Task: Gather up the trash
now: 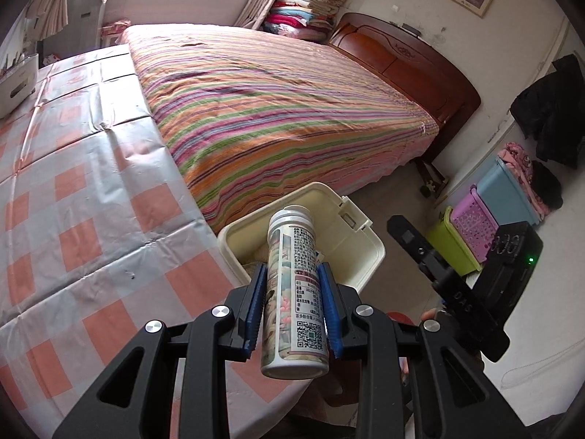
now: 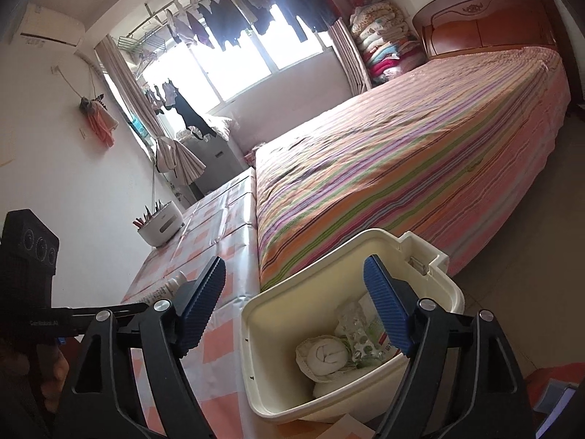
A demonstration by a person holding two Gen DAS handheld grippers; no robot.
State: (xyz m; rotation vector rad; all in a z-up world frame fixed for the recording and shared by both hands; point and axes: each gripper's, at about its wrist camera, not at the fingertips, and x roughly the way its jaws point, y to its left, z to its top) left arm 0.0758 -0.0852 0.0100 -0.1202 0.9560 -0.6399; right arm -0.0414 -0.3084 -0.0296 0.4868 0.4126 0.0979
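The left tongs (image 1: 294,311) are clenched on a printed plastic bottle (image 1: 294,292), gripped about its middle with the capped end pointing away toward the cream bin (image 1: 365,252), probably so it can be tipped straight in as trash. The bin sits just beyond the tabletop's (image 1: 91,201) near edge, beside the striped bed (image 1: 274,102), already holding a rolled white wad (image 2: 325,356) and crumpled clear plastic (image 2: 356,333). The right tongs (image 2: 296,311) are released with nothing between the blue pads, hanging over the bin's open mouth, its far pad over the bin's right side.
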